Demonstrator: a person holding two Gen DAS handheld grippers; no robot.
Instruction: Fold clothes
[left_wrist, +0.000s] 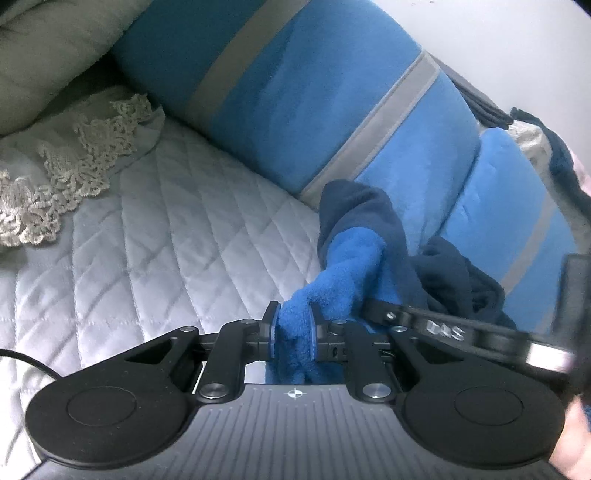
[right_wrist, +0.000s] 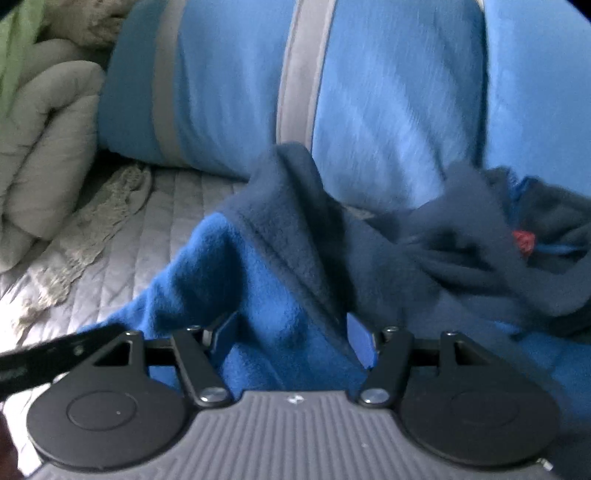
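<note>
the left gripper sits nearest, its jaws pinched close on a bright blue bunch of the fleece garment. the garment runs away from it toward the rolled blue blanket, lifted off the quilted bed. the right gripper is just beside, jaws standing wide with fleece lying between them; whether they grip it i cannot tell.
</note>
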